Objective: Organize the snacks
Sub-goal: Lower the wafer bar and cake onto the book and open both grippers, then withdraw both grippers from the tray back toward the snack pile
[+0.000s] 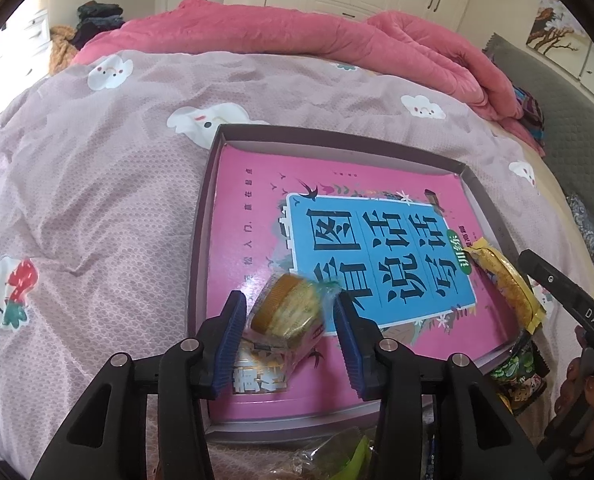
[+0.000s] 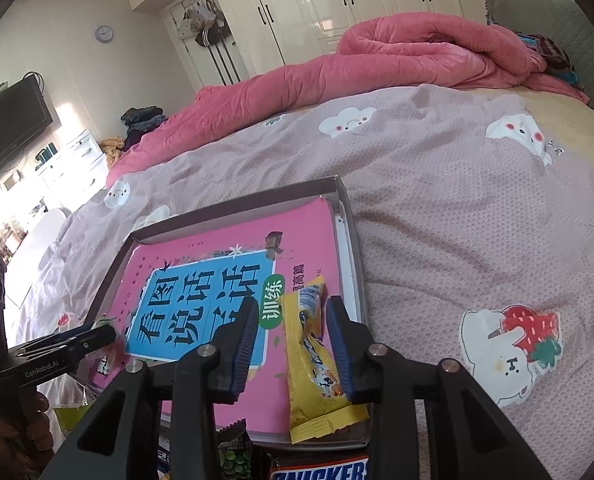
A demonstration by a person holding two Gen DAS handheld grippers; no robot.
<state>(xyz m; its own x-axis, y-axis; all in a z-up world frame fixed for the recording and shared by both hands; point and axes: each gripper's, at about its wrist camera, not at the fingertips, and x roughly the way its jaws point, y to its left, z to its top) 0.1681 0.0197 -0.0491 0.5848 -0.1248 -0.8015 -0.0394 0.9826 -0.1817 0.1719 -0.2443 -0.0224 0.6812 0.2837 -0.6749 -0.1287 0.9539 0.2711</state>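
A shallow grey box lies on the bed with a pink book inside it. My left gripper is open over the box's near left part; a clear-wrapped round biscuit pack sits between its fingers, blurred, touching the left pad. My right gripper is open over the box's right edge, with a yellow snack packet lying between its fingers on the book. The yellow packet also shows in the left wrist view.
A Snickers bar, a green-and-black snack bag and a green-wrapped snack lie on the bedspread at the box's near edge. A rolled pink blanket lies at the bed's far side.
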